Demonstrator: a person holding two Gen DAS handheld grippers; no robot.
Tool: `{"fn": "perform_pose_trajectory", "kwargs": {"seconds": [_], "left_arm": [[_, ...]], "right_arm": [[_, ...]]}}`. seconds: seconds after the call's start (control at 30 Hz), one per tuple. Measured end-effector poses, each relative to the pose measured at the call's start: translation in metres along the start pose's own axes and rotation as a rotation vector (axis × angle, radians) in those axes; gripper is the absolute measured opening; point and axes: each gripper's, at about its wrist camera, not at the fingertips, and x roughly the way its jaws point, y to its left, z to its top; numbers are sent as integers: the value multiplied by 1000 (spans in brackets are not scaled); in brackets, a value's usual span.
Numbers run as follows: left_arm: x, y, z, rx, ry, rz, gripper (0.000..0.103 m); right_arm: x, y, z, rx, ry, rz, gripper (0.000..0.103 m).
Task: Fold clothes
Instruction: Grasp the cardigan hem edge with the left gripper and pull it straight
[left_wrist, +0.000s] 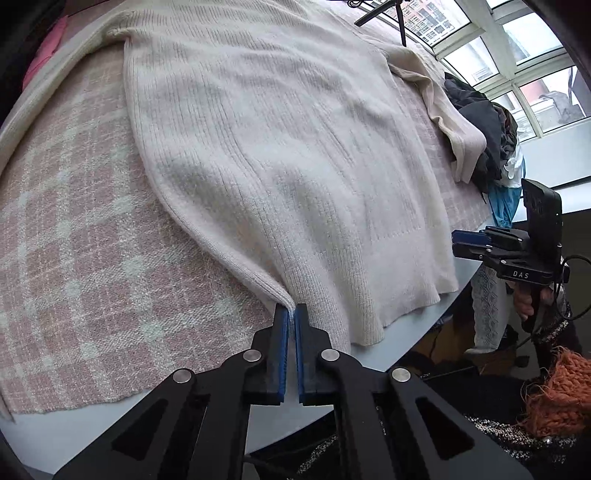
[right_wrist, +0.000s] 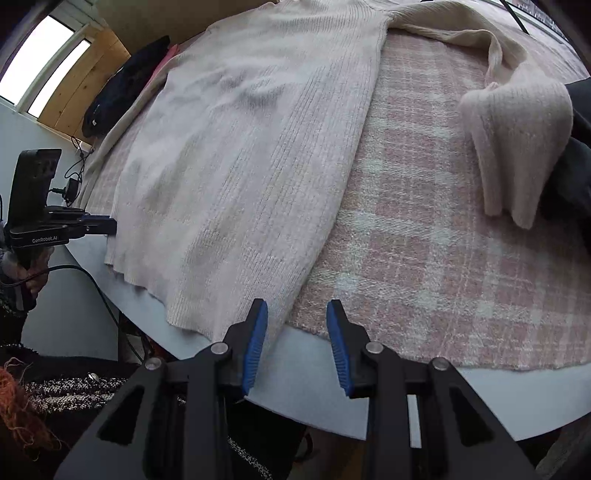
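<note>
A cream ribbed knit sweater (left_wrist: 280, 147) lies flat on a pink plaid blanket (left_wrist: 81, 236), its hem toward me. My left gripper (left_wrist: 294, 314) is shut on the sweater's left hem corner, which is lifted slightly. In the right wrist view the sweater (right_wrist: 240, 166) spreads to the left, and one sleeve (right_wrist: 517, 133) lies bent at the right. My right gripper (right_wrist: 297, 314) is open, just off the hem's right corner, holding nothing. The right gripper also shows in the left wrist view (left_wrist: 469, 243), and the left gripper in the right wrist view (right_wrist: 107, 223).
The blanket (right_wrist: 443, 258) covers a light table whose rim (right_wrist: 314, 387) curves in front of me. A pile of dark and blue clothes (left_wrist: 491, 140) sits at the right end. Dark and pink garments (right_wrist: 125, 88) lie at the far left. Windows (left_wrist: 535, 74) are behind.
</note>
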Motion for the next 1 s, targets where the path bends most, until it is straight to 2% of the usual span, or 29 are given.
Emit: {"fn": "perform_pose_trajectory", "kwargs": {"seconds": [0.1, 0.2, 0.3, 0.43, 0.47, 0.5, 0.53, 0.6, 0.7, 0.83, 1.0], "left_arm": [[-34, 19, -8, -44, -57, 10, 3], [-64, 40, -16, -87, -104, 31, 3], [-52, 43, -15, -98, -86, 43, 3], [-63, 34, -10, -66, -109, 34, 3], [-66, 32, -9, -58, -116, 31, 3], [-70, 30, -8, -50, -122, 28, 3], [-73, 28, -7, -41, -129, 25, 3], [-80, 24, -5, -25, -142, 19, 3], [-93, 18, -5, 2, -158, 13, 3], [-116, 9, -18, 47, -164, 15, 3], [-73, 32, -28, -4, -81, 12, 3]], "right_arm": [[-6, -5, 0, 21, -28, 16, 39], [-3, -3, 1, 23, -31, 39, 40], [2, 5, 2, -16, -31, 46, 40], [4, 19, 2, -74, -27, 45, 40], [4, 23, 2, -97, -34, 54, 39], [3, 26, 3, -118, -34, 55, 10], [0, 27, 5, -129, -29, 47, 5], [-18, 34, 16, -130, -58, 47, 5], [-80, 45, 29, -188, -148, 25, 5], [-134, 52, 35, -228, -185, -34, 4], [-74, 35, 27, -200, -21, -85, 4]]}}
